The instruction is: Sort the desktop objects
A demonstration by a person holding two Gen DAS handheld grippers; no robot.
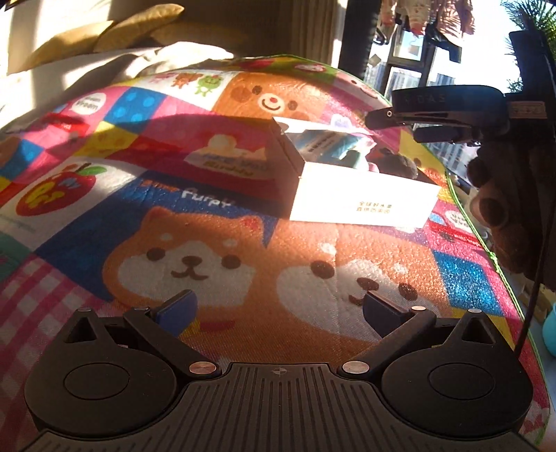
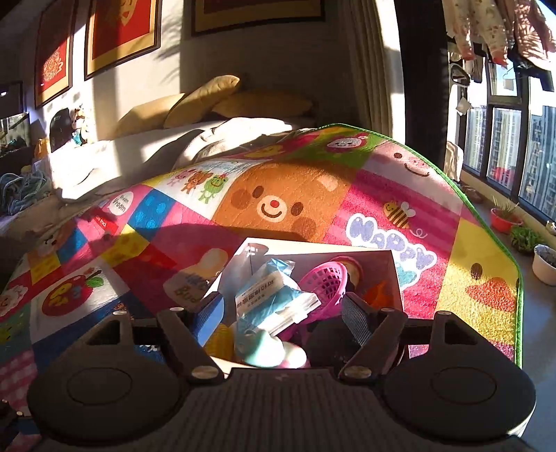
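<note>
A white cardboard box (image 1: 361, 198) stands on the colourful cartoon mat (image 1: 215, 243), ahead of my left gripper (image 1: 278, 309), which is open and empty low over the mat. In the right wrist view my right gripper (image 2: 283, 313) is open directly above the same box (image 2: 312, 252). The box holds a blue-and-white packet (image 2: 274, 295), a pink plastic basket (image 2: 325, 281), a pale green-and-pink soft item (image 2: 267, 347) and something yellow (image 2: 219, 340). The right gripper (image 1: 434, 111) also shows in the left wrist view, above the box's right end, beside a brown plush toy (image 1: 497, 205).
A sofa with yellow cushions (image 2: 208, 101) and a white blanket lies behind the mat. Windows and hanging clothes (image 2: 493, 31) are at the right. Plant pots (image 2: 504, 219) stand on the floor past the mat's green edge.
</note>
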